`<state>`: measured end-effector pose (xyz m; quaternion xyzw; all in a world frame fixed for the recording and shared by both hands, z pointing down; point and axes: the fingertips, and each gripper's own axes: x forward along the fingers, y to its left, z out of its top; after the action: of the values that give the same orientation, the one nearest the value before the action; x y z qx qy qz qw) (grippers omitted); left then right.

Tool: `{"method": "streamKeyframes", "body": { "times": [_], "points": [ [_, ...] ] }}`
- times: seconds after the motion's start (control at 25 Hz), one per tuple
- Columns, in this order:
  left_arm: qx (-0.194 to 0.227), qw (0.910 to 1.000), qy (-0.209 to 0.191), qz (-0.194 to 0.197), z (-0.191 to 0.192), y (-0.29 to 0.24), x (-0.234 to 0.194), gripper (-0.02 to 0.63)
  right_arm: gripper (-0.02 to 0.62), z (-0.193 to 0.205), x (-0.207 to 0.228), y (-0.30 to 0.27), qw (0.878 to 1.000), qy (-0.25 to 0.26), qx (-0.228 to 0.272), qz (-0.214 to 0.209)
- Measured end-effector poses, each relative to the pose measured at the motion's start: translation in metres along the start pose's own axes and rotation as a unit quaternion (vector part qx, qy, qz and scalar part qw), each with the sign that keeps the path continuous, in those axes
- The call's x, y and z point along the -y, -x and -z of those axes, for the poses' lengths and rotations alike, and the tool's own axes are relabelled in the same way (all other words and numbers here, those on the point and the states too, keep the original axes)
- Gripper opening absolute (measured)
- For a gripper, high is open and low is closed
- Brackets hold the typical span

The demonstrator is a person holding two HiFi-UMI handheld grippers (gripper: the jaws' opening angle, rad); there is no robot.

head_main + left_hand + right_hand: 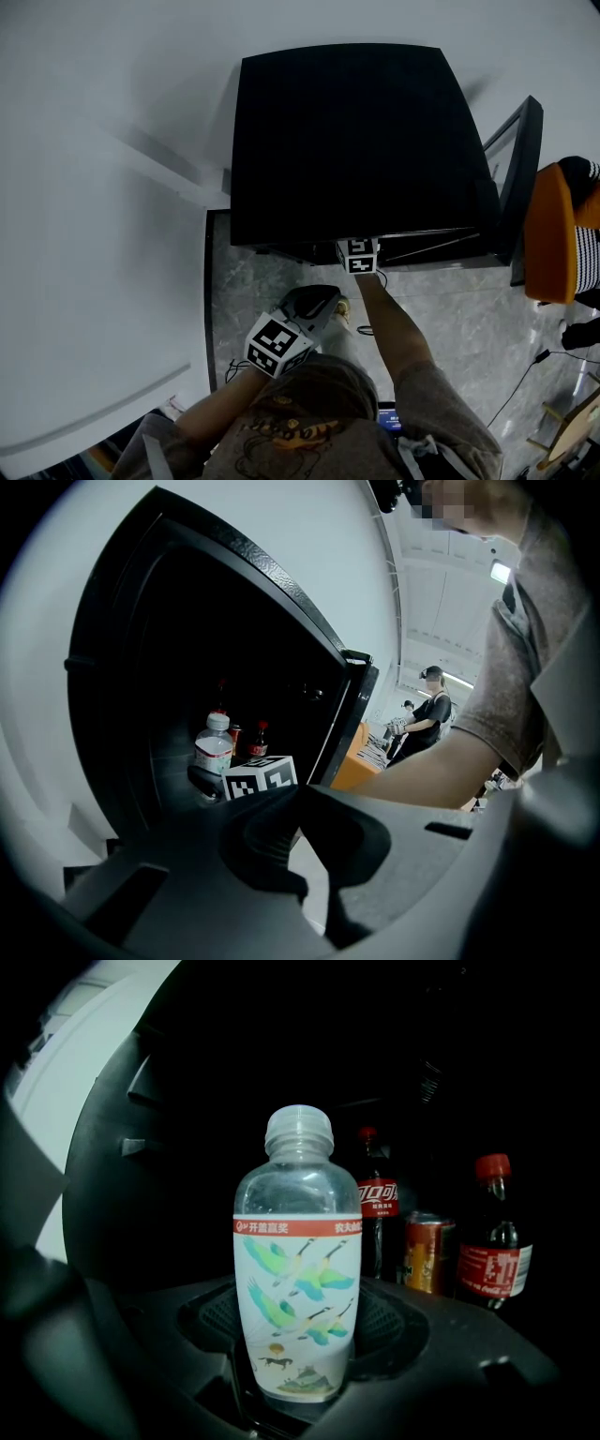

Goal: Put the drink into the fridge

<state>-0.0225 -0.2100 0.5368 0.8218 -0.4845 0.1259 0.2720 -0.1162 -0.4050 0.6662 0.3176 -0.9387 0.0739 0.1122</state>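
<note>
A clear water bottle (298, 1279) with a red band and a bird-print label stands upright inside the dark fridge (347, 141). My right gripper (302, 1327) is shut on its lower body, one pad on each side. From the head view only that gripper's marker cube (358, 255) shows at the fridge's front edge. The left gripper view shows the same bottle (214, 749) on the fridge floor behind the cube. My left gripper (314, 305) hangs back near my body, shut, with nothing in it.
Two cola bottles (377, 1208) (494, 1241) and a can (429, 1252) stand behind and to the right of the water bottle. The fridge door (520, 178) is swung open at the right. An orange seat (551, 234) and floor cables (525, 375) lie beyond it.
</note>
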Motion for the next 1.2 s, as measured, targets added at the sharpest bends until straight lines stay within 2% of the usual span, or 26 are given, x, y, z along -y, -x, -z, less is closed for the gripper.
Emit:
{"method": "streamKeyframes", "body": {
  "times": [0.16,0.72,1.2],
  "points": [
    [0.000,1.0000,0.002,0.002,0.002,0.001,0.000,0.003,0.312,0.013,-0.002,0.001,1.000,-0.001,-0.008,-0.001],
    [0.008,0.9998,0.005,0.018,0.003,0.007,0.006,0.003,0.314,0.020,-0.006,0.015,0.999,0.002,-0.035,0.002],
    [0.023,0.9993,0.003,0.027,-0.006,0.019,0.009,0.003,0.314,0.022,-0.017,0.062,0.998,-0.018,-0.062,-0.011]
  ]
}}
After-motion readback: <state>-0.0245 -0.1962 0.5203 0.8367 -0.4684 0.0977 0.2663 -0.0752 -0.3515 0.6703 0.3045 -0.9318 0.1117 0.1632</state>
